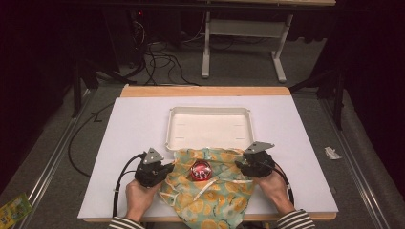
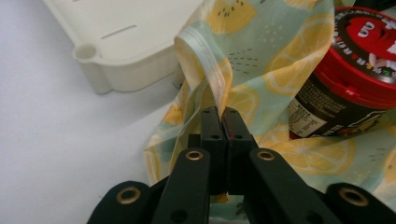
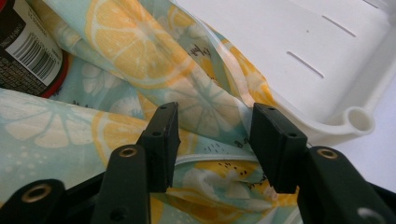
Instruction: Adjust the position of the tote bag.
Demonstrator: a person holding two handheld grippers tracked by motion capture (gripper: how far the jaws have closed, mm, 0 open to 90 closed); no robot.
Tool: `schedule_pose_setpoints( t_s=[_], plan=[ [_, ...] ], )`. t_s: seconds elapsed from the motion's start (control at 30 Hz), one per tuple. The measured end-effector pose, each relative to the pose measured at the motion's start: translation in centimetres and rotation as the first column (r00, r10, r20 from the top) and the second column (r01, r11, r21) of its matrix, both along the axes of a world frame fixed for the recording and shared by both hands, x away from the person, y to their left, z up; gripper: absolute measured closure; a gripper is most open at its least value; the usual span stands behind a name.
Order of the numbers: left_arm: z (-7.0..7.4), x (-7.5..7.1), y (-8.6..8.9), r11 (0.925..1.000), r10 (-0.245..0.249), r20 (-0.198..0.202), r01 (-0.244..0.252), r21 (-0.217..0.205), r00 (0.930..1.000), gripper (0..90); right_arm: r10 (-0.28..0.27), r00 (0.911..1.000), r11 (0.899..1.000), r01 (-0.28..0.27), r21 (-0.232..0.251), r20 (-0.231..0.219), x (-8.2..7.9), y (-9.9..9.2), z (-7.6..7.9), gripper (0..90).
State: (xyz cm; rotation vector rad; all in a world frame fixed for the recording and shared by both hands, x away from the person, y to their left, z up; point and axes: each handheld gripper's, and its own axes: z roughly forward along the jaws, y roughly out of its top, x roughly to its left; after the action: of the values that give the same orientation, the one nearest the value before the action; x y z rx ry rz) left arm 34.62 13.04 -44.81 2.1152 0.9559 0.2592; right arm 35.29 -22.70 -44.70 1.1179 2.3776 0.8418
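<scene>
A pale green cloth with a lemon print (image 1: 215, 191) lies at the table's near edge, its far end against a white tray (image 1: 208, 110). A red-lidded dark jar (image 1: 201, 171) stands on the cloth. My left gripper (image 2: 223, 114) is shut on a raised fold of the cloth (image 2: 261, 51) at its left side, with the jar (image 2: 355, 70) just to the right. My right gripper (image 3: 215, 126) is open at the cloth's right side. A ridge of cloth (image 3: 130, 60) lies between its jaws, and the pads do not press on it. In the high view the left gripper (image 1: 165, 168) and right gripper (image 1: 241, 164) flank the jar.
The tray (image 2: 126, 60) has nothing in it, and its corner (image 3: 299, 46) lies close behind both grippers. A white mat (image 1: 133, 124) covers the wooden table. Cables trail on the floor at the left. A table frame stands farther back.
</scene>
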Motion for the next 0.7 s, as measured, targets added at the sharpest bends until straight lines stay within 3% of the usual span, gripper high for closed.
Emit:
schedule_pose_setpoints(
  t_s=[0.2, 0.4, 0.47, 0.6, 0.7],
  plan=[
    [-0.6, 0.4, -0.4, 0.9994, 0.003, -0.015, -0.002, 0.033, 0.9999, 89.7, 0.009, 0.9995, 1.000, -0.010, -0.022, -0.029, 0.5, 0.4, -0.7, 50.0],
    [-0.8, 0.6, -0.4, 0.9985, 0.010, -0.012, -0.009, 0.054, 0.9999, 89.8, 0.015, 0.9962, 0.999, -0.019, -0.044, -0.086, 0.9, 0.5, -1.4, 83.7],
    [-0.9, 0.6, -0.3, 0.9979, 0.015, -0.009, -0.015, 0.063, 0.9998, 89.8, 0.024, 0.9966, 0.998, -0.028, -0.049, -0.079, 0.9, 0.5, -1.4, 89.8],
    [-1.1, 0.6, 0.0, 0.9965, 0.028, -0.006, -0.028, 0.078, 0.9996, 89.9, 0.024, 0.9974, 0.998, -0.028, -0.057, -0.067, 0.6, 0.2, -1.3, 90.0],
    [-1.1, 0.7, 0.3, 0.9956, 0.041, -0.006, -0.040, 0.085, 0.9991, 89.9, -0.002, 0.9976, 1.000, 0.000, -0.031, -0.069, 0.2, -0.5, -1.1, 90.0]
  ],
)
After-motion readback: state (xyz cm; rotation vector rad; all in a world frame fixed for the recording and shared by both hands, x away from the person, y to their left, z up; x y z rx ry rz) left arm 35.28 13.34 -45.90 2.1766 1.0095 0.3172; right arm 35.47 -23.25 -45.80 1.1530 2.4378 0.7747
